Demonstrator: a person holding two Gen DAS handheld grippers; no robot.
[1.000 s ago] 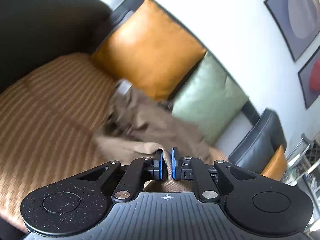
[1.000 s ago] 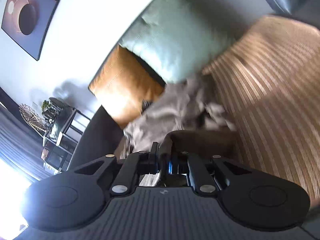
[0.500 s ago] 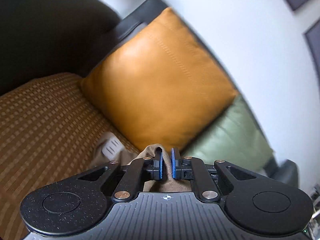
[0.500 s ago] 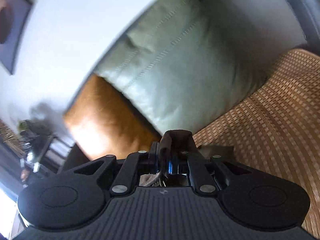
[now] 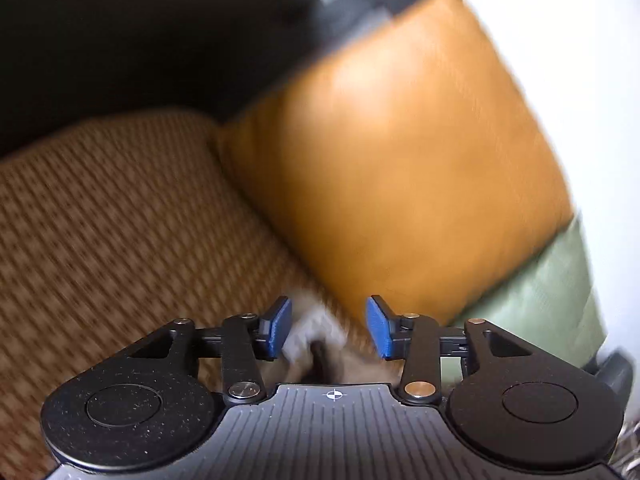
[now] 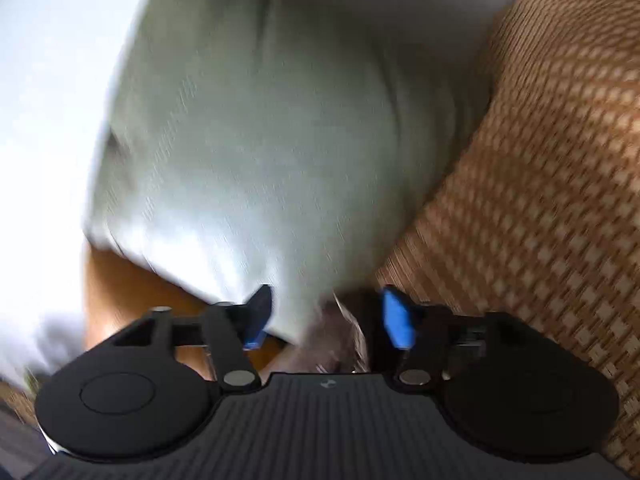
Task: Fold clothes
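The brown garment [image 5: 316, 354] lies low between my left gripper's [image 5: 327, 330] blue pads, with a pale label on it; the jaws stand open and apart from the cloth. In the right wrist view a bit of the same brown garment [image 6: 340, 340] shows between the open pads of my right gripper [image 6: 326, 318]. Both views are blurred by motion. Most of the garment is hidden under the gripper bodies.
An orange cushion [image 5: 400, 152] and a green cushion [image 5: 552, 300] lean on the sofa back, close ahead; the green cushion [image 6: 272, 128] fills the right wrist view. The woven brown seat [image 5: 112, 220] spreads to the left, and to the right in the right wrist view [image 6: 540, 200]. A dark armrest [image 5: 140, 32] rises behind.
Both grippers were shut on the brown garment and have opened, letting it go. Both have moved closer to the cushions at the sofa back.
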